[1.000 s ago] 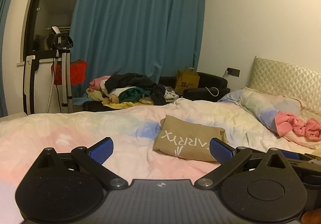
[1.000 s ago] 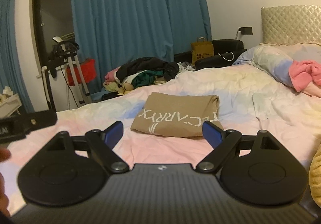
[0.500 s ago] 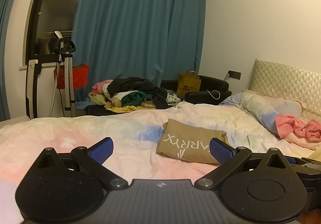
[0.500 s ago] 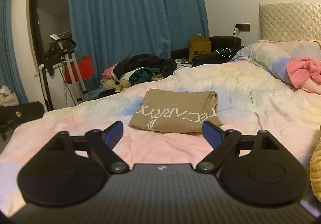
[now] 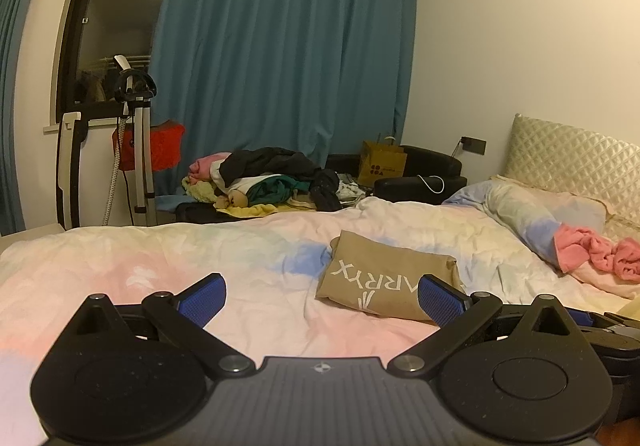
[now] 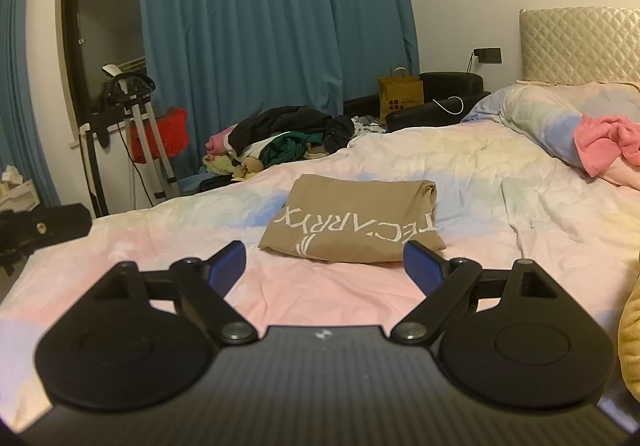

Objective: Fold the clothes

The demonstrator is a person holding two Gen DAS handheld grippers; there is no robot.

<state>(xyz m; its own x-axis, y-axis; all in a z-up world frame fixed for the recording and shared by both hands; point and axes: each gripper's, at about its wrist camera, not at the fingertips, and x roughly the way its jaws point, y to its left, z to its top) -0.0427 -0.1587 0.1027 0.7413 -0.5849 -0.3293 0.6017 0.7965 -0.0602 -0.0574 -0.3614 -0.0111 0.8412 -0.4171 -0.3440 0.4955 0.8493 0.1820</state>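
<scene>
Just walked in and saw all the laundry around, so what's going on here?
A person is folding clothes on the bed, holding a gripper in each hand. At this moment neither holds anything: the left gripper and right gripper both hover over the bedding with jaws wide open. A tan shirt lies folded in the middle of the bed. A pink garment sits crumpled near the pillow, and a pile of clothes waits beyond the bed.
</scene>
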